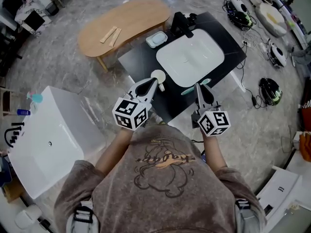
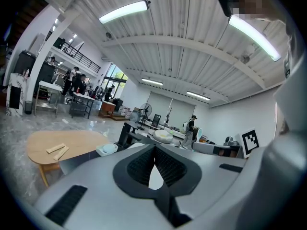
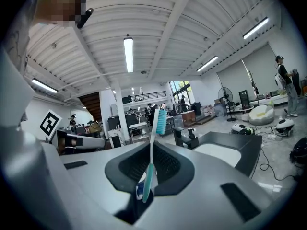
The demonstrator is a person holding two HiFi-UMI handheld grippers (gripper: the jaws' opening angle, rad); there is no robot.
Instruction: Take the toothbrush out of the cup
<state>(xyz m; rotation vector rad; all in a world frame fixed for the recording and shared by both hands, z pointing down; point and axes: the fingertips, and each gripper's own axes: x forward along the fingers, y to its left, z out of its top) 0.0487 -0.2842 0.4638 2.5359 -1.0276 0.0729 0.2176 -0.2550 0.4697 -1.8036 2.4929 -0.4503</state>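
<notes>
My right tongs (image 1: 198,87) are clamped narrow on the toothbrush (image 3: 148,176), bristles up, already clear of the cup (image 1: 158,74). The handle is slim, so a quick swing may pivot it loose over the sink (image 1: 192,57). My left tongs (image 1: 154,83) are nearly closed, seemingly pinching the cup's wall; a tug could tip it.

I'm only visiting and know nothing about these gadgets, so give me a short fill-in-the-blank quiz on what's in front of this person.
1. The right gripper has its jaws shut on a teal-handled ____.
2. The left gripper has its tip at the round ____ cup.
3. The countertop around the white rectangular sink basin is ____.
4. Two pale flat sticks lie on the curved ____ table.
Missing words: toothbrush; white; black; wooden.
</notes>
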